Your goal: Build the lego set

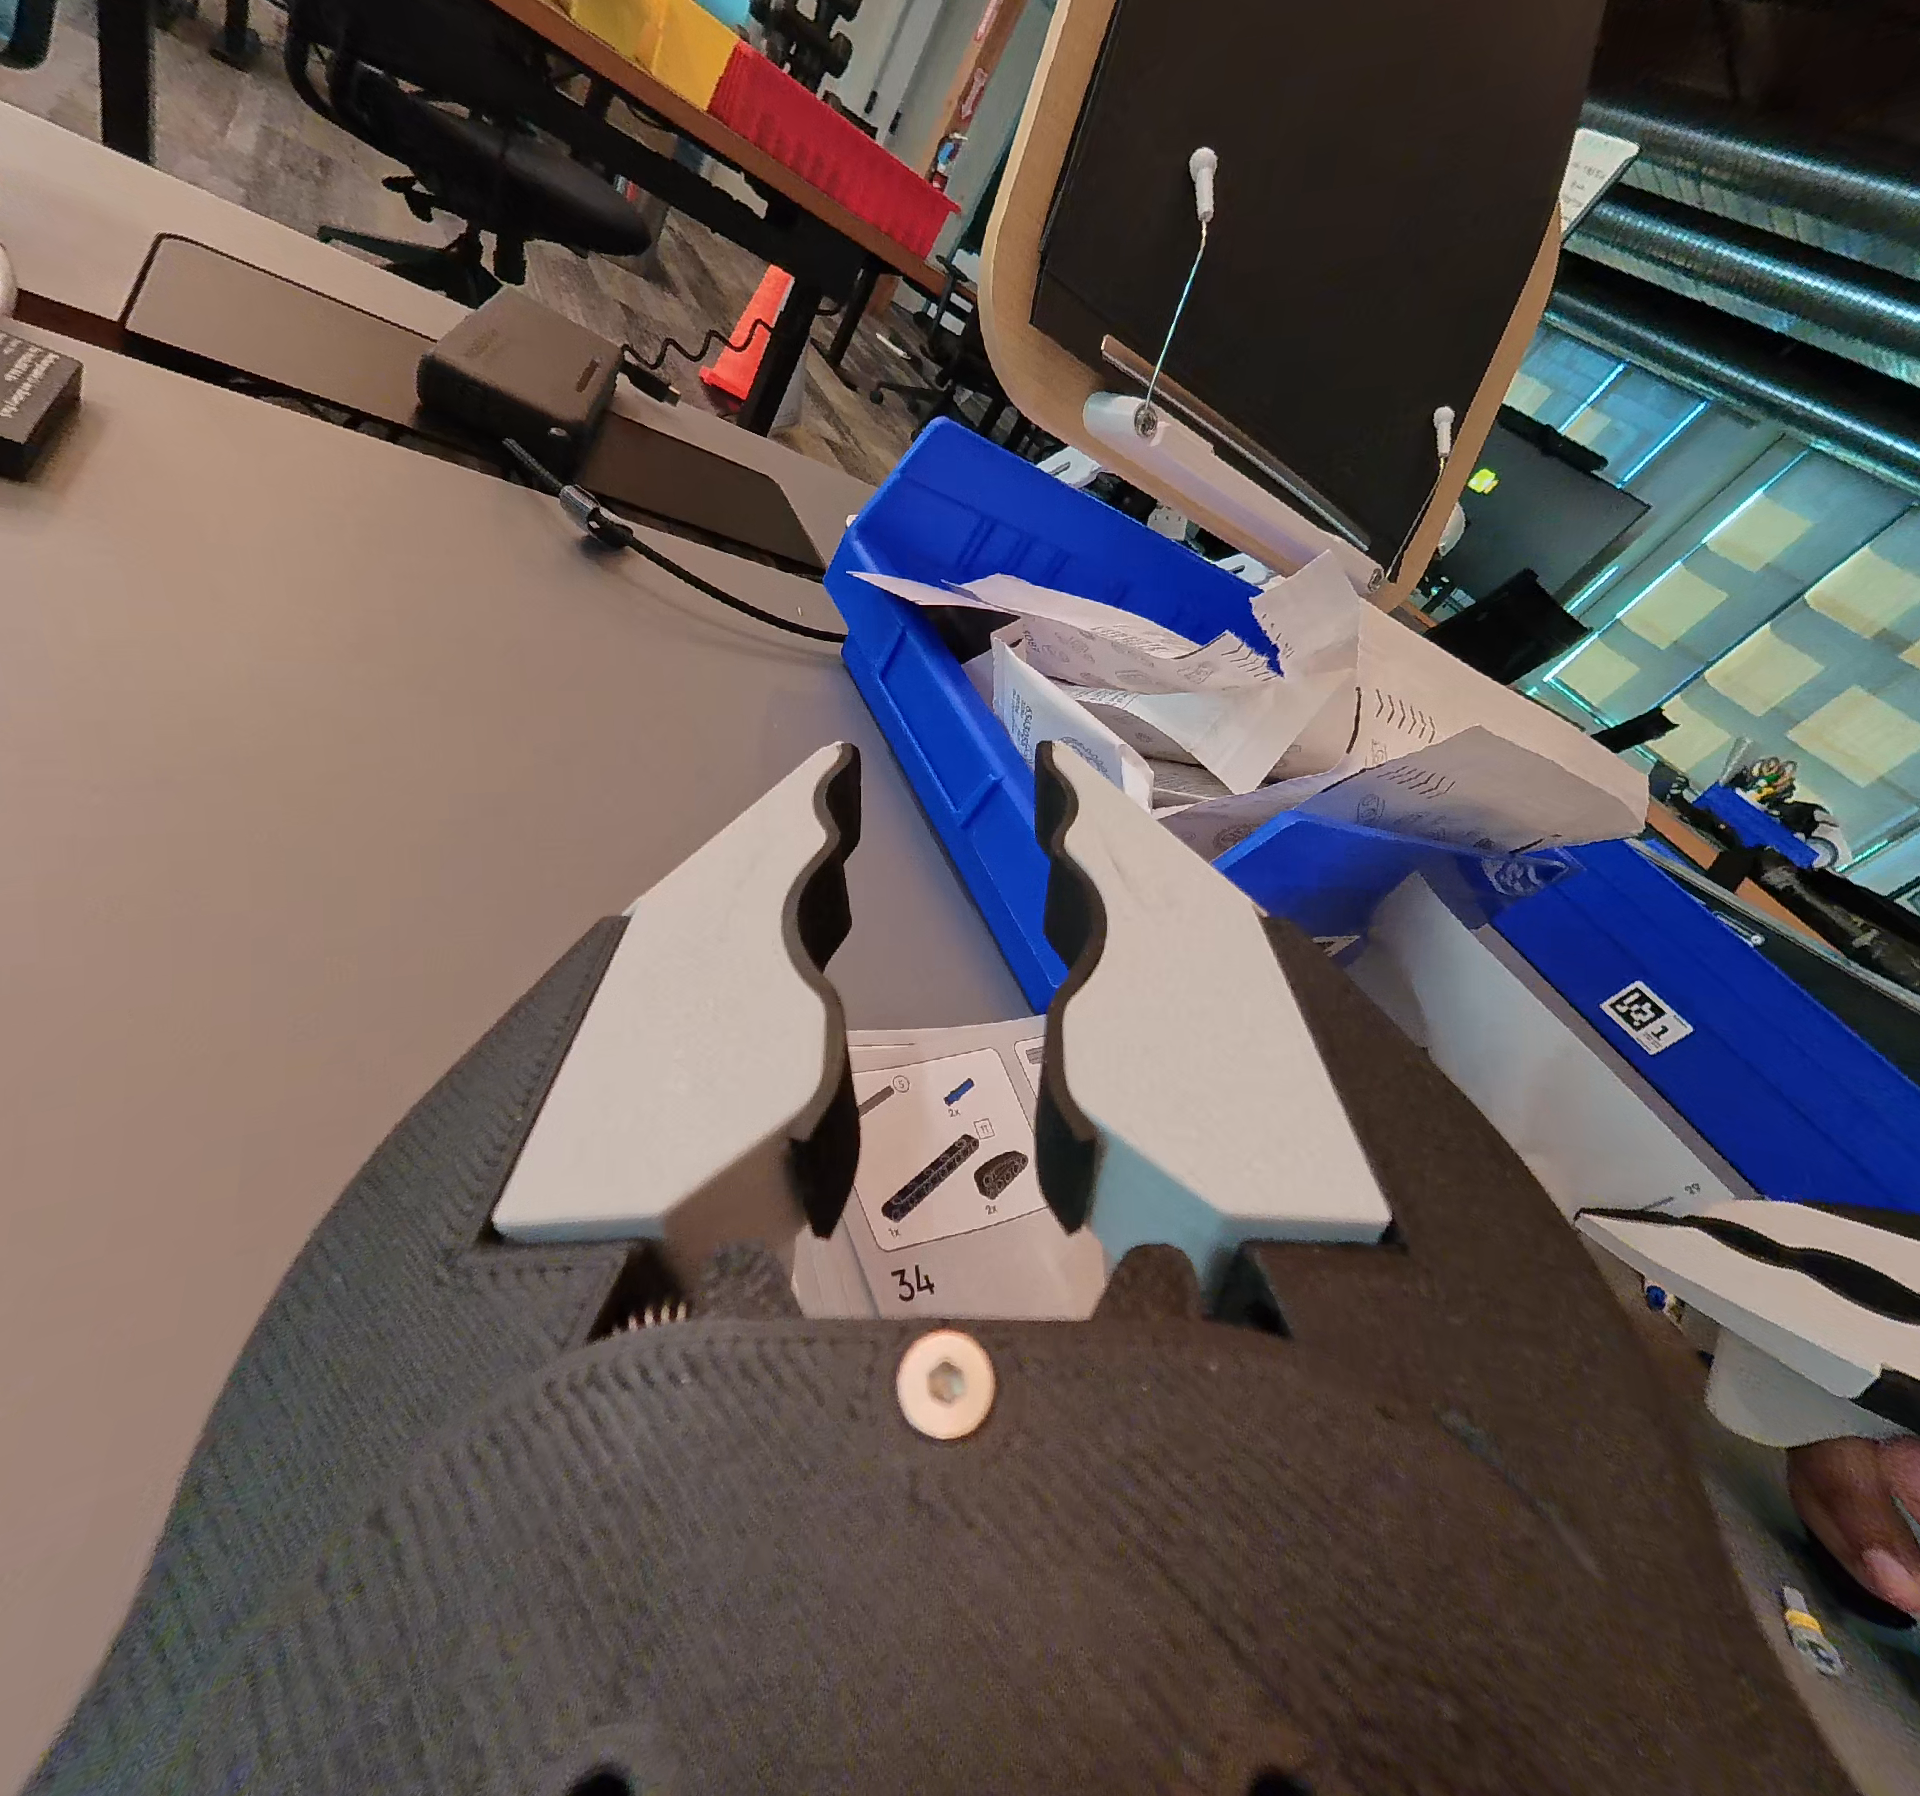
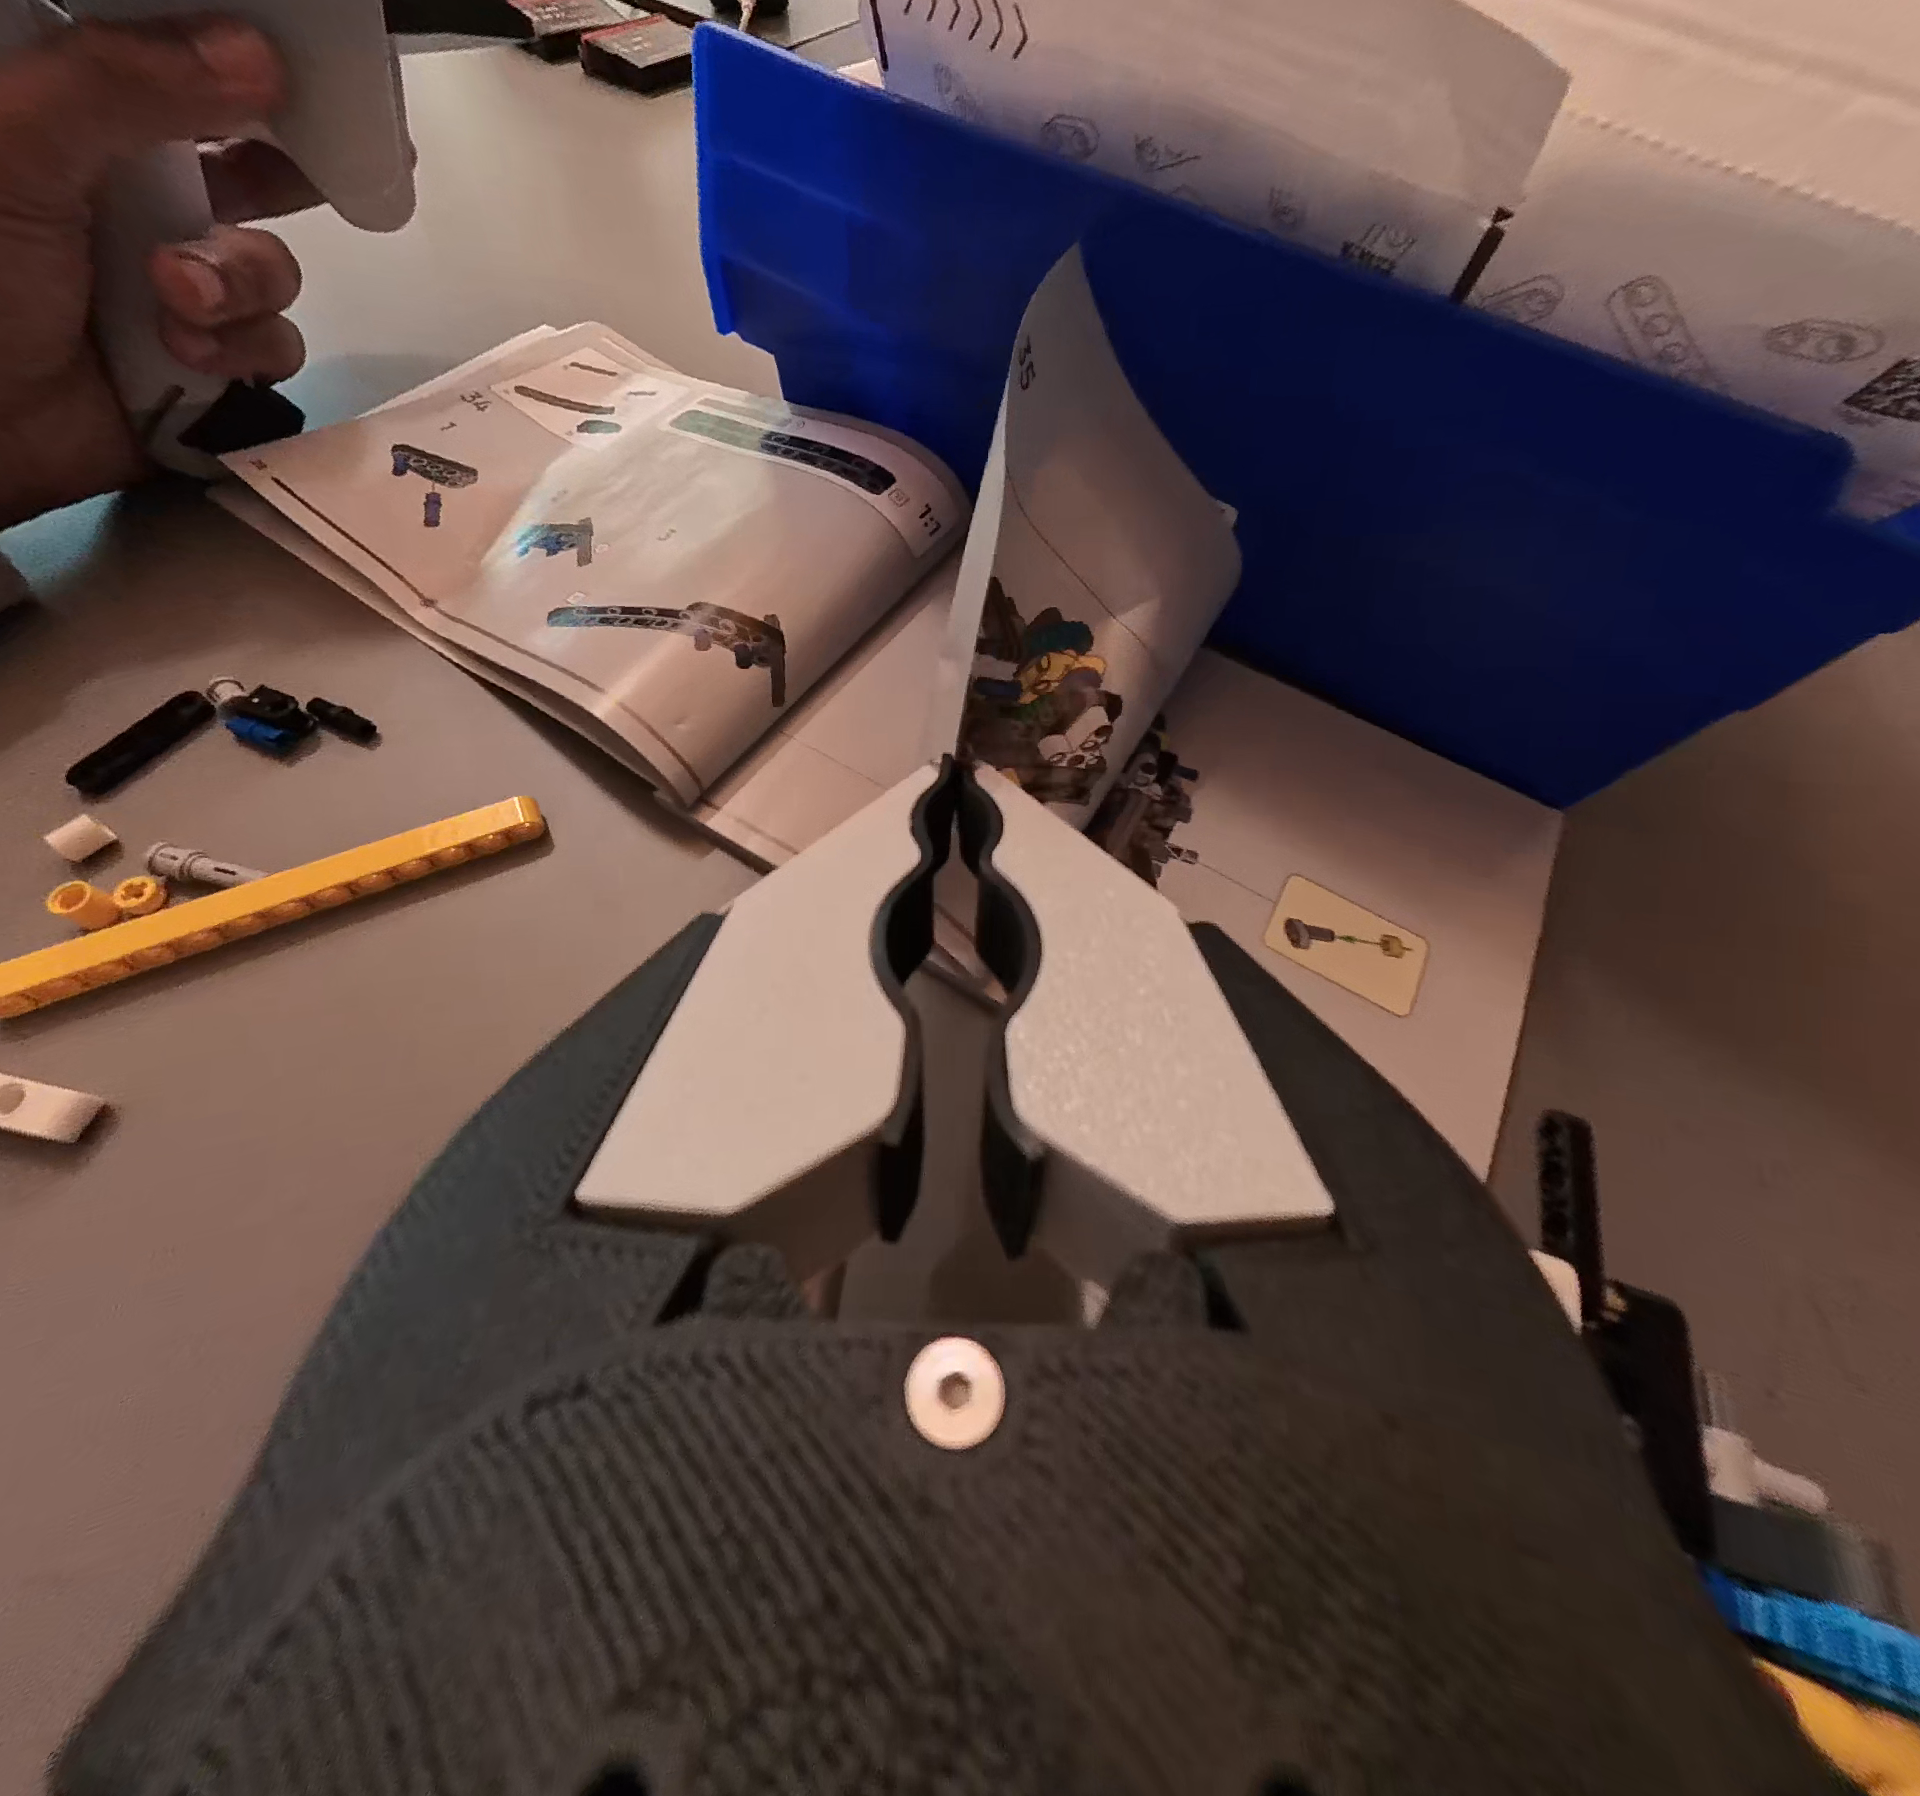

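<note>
In the right wrist view my right gripper (image 2: 951,796) is shut on the lower edge of a page (image 2: 1081,520) of the open instruction booklet (image 2: 623,551) and holds it standing upright. Loose Lego parts lie to the left: a long yellow beam (image 2: 270,899), a black beam (image 2: 140,744), a blue and black pin (image 2: 265,718), yellow bushes (image 2: 104,899) and a grey axle pin (image 2: 192,863). In the left wrist view my left gripper (image 1: 945,770) is open and empty, raised over the booklet's left page (image 1: 935,1154). It also shows, held in a hand, in the right wrist view (image 2: 260,84).
A blue bin (image 2: 1351,499) stuffed with white paper bags (image 1: 1247,686) stands just behind the booklet. A partly built black, white and blue model (image 2: 1621,1351) lies at my right gripper's right side. A black box with a cable (image 1: 520,375) sits at the table's far edge. The left gripper's tips are roughly 25 centimeters from the right gripper's. My left tips are about 25 centimeters from the grey axle pin (image 2: 192,863), my right tips only 15 centimeters.
</note>
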A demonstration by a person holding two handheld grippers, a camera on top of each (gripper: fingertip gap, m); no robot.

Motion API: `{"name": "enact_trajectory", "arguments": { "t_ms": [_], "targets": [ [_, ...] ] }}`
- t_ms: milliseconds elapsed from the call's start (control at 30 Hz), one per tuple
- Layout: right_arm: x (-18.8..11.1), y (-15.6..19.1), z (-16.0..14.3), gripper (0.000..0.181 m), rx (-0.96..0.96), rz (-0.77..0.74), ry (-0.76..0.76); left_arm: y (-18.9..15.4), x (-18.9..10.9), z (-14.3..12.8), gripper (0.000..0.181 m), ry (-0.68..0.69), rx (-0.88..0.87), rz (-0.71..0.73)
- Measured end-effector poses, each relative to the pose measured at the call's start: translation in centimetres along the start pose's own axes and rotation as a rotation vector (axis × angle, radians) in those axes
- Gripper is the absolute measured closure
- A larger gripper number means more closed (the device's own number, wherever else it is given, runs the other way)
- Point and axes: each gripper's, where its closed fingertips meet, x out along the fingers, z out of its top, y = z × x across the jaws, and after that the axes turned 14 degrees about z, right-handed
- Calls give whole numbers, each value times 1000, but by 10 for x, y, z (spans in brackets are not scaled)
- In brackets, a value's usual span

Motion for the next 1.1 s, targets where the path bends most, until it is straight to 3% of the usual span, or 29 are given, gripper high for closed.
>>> {"name": "enact_trajectory", "arguments": {
  "t_ms": [933,1000,1100],
  "targets": [
    [4,19,0,181,-66,95,12,0,1,-1,149,2,-1,-1],
    [2,11,1,181,-47,50,6,0,0,0,149,2,-2,-1],
    [-22,-32,2,181,118,-189,-85,0,0,0,149,-1,-5,-2]
  ]
}}
